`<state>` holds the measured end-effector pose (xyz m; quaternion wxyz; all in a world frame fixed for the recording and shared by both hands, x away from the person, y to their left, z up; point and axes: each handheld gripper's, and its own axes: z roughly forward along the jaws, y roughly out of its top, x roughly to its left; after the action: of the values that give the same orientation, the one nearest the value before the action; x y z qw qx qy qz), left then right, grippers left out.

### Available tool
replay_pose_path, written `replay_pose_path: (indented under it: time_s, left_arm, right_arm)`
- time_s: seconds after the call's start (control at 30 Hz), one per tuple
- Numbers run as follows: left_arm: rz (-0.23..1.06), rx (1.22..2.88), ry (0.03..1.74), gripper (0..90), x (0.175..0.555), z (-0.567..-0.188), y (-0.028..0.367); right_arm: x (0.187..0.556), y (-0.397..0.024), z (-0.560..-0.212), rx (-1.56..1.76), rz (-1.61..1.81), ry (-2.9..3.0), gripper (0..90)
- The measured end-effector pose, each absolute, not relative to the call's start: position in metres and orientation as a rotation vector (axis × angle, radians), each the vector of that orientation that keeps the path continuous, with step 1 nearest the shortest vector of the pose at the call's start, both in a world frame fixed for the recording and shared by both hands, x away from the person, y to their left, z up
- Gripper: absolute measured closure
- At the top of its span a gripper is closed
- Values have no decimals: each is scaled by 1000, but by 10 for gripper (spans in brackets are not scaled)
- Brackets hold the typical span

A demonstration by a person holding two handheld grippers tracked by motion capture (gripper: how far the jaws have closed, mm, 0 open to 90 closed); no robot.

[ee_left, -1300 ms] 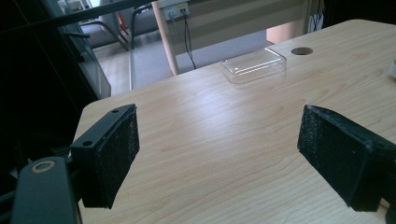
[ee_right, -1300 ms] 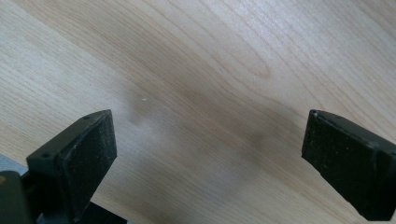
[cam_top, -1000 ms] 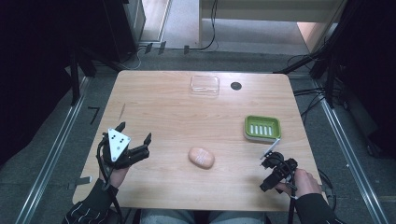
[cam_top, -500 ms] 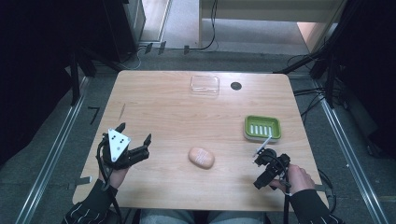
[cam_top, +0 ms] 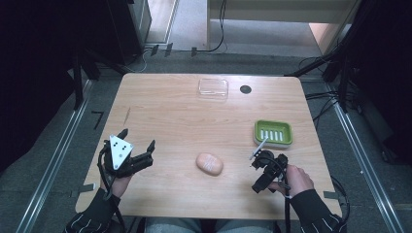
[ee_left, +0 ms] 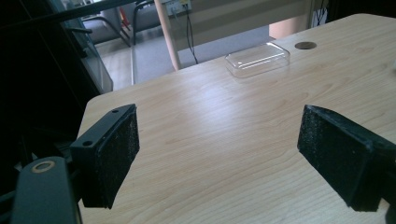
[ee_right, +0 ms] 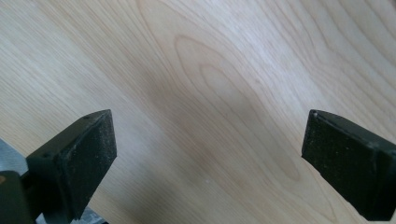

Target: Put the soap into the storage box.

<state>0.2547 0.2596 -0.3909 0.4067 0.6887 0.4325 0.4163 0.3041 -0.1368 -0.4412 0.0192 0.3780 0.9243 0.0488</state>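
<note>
While your right gripper and left gripper were both wide open and held nothing, the pink soap lay on the table between them.

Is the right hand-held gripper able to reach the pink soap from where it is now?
Probably yes. The right hand-held gripper is open, and the pink soap lies apart from it on bare table, with nothing between them. The green soap dish sits off to the side.
</note>
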Motion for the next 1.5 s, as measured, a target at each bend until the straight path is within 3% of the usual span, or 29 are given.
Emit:
replay_pose_path:
  time_s: [1.5]
  left_arm:
    - [1080, 1725, 1137, 133, 241, -391, 276]
  right_arm:
    - [338, -56, -431, 900, 190, 2940, 38]
